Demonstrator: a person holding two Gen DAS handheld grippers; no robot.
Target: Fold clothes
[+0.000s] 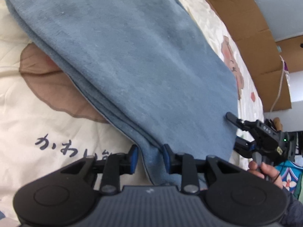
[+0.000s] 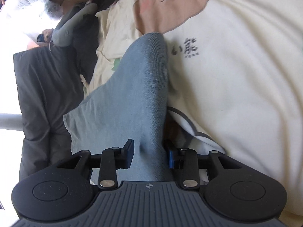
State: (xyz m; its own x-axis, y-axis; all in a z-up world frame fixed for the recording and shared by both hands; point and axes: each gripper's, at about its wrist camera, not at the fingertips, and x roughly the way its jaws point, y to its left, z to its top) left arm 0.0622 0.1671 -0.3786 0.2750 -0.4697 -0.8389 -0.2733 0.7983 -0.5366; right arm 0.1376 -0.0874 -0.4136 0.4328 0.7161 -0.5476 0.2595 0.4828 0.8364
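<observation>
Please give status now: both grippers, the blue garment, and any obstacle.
Left gripper and right gripper: open, blue garment between jaws, each at one end. Garment folded on cream bedding. No obstacle seen.

Open cream bear-print bedding [image 1: 28, 124] lies free beside the folded blue cloth garment [image 1: 132, 66], while brown cardboard boxes [image 1: 251, 28] and a dark grey cushion [image 2: 43, 87] hem the bed's edges.

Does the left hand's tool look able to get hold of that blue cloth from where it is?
Probably yes. The blue cloth already runs between the left gripper's fingers, which stand a little apart around a bunched edge. Nothing lies in the way; closing should pinch it.
</observation>
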